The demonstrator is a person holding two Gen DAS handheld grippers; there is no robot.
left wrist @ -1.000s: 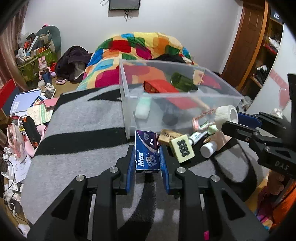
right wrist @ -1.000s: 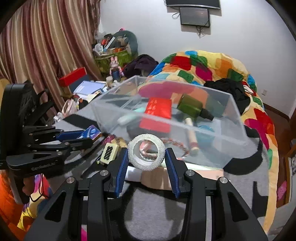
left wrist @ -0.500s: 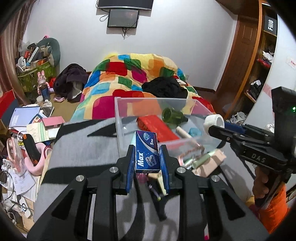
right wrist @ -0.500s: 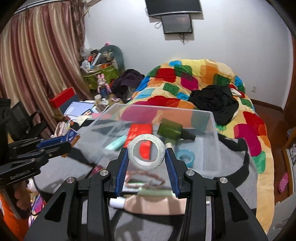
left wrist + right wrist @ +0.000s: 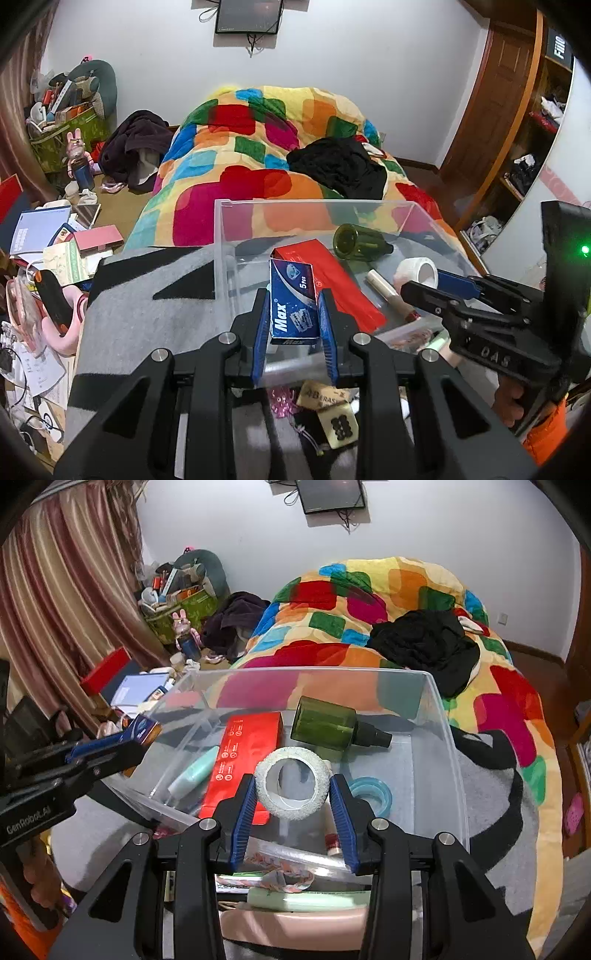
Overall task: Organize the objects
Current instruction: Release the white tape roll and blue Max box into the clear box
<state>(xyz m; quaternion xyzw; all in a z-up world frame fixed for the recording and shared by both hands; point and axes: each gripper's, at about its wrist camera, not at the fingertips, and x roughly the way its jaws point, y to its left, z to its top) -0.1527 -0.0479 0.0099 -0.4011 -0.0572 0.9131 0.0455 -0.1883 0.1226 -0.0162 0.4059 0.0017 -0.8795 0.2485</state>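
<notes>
My left gripper [image 5: 293, 325] is shut on a blue "Max" blade box [image 5: 293, 301] and holds it above the near wall of the clear plastic bin [image 5: 229, 236]. My right gripper [image 5: 293, 805] is shut on a white tape roll [image 5: 293, 788] and holds it over the bin [image 5: 448, 746]. The bin holds a red box [image 5: 245, 753], a green bottle [image 5: 328, 725], a mint tube [image 5: 194, 773] and a blue tape ring [image 5: 369, 792]. The right gripper [image 5: 424, 286] with its roll [image 5: 417, 271] shows in the left wrist view, the left gripper [image 5: 107, 747] in the right wrist view.
Loose items lie on the grey and black blanket [image 5: 147, 302] in front of the bin: a mahjong tile [image 5: 338, 424], a small tan box [image 5: 321, 395], a pale green tube [image 5: 306, 901]. A colourful quilt [image 5: 266, 147] lies behind. Clutter covers the floor at left [image 5: 48, 236].
Both grippers have risen and moved forward over the bin, each still holding its object. The bin's inside now shows from above.
</notes>
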